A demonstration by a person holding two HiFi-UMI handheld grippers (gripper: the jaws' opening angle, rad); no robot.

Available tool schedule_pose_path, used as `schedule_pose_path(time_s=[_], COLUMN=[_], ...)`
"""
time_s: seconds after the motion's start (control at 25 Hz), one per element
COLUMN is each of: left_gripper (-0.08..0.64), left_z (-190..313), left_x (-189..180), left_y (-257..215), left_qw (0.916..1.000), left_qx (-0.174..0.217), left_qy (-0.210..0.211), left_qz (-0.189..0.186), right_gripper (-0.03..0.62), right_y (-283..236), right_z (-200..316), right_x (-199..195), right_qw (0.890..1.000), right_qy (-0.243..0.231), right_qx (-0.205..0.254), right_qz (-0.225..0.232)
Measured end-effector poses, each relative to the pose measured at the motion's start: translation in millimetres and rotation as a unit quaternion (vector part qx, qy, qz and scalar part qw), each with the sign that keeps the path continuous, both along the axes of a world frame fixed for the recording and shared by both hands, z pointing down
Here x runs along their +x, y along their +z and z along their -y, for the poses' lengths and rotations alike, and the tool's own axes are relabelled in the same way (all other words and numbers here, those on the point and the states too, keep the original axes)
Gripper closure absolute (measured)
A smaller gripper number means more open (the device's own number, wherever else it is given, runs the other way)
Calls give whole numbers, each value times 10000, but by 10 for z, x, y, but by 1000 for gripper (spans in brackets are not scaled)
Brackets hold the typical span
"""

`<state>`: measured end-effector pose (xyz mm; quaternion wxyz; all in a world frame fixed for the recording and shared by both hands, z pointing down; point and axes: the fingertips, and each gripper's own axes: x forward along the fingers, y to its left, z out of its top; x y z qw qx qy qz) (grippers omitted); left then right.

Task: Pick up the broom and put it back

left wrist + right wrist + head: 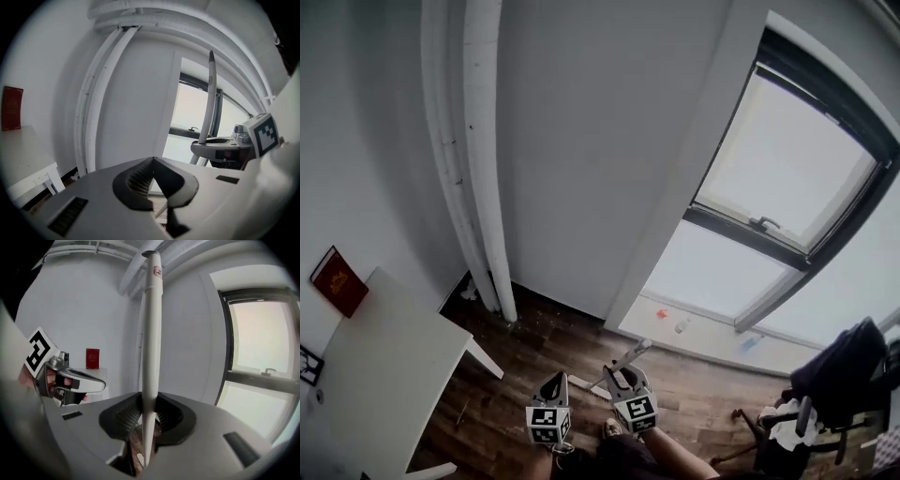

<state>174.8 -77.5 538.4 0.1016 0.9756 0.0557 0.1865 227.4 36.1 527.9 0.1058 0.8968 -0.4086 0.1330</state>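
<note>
Right gripper view is showing the right gripper (149,400) clenching its fingers (125,418) on the broom handle (151,333), a white pole running up the middle of the frame to the top edge. In the head view the same handle (636,354) is poking out of that gripper at lower centre, leaning toward the upper right above the wooden floor (534,347); the brush end is not showing in any view. The left gripper (152,161) is carrying nothing, with its fingers pressed together, and is hanging just beside the right one.

The pole is looking stiff, smooth and probably light, so it may be sliding or swinging in a single grip; taking hold nearer the middle, or adding the free gripper, should be steadying it.

A small red mark (158,272) is sitting near the handle's top, too small to read. The red book (92,358) on the white surface (96,372) is showing no legible title.
</note>
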Motion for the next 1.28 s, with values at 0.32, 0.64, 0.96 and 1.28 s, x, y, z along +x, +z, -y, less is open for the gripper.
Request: schedule_pose_path(time_s=[0.32, 0.64, 0.96, 1.28], left_gripper=[558, 558, 560, 560], left_z=[-669, -1249, -1883, -2210], left_x=[43, 323, 552, 530], left_y=[106, -38, -224, -332], left_qw=[9975, 9971, 9906, 9867], left_qx=[0, 16, 583, 803], left_qy=[704, 759, 1203, 1380], left_qz=[32, -72, -301, -297], right_gripper=[491, 491, 491, 491], right_y=[-8, -109, -403, -505], right_z=[-549, -887, -1266, -1520], right_x=[-393, -272, -22, 20], right_qw=[9983, 9993, 9993, 9982], right_qy=[275, 147, 72, 155], right_qx=[103, 192, 266, 381], right_qz=[502, 271, -244, -436])
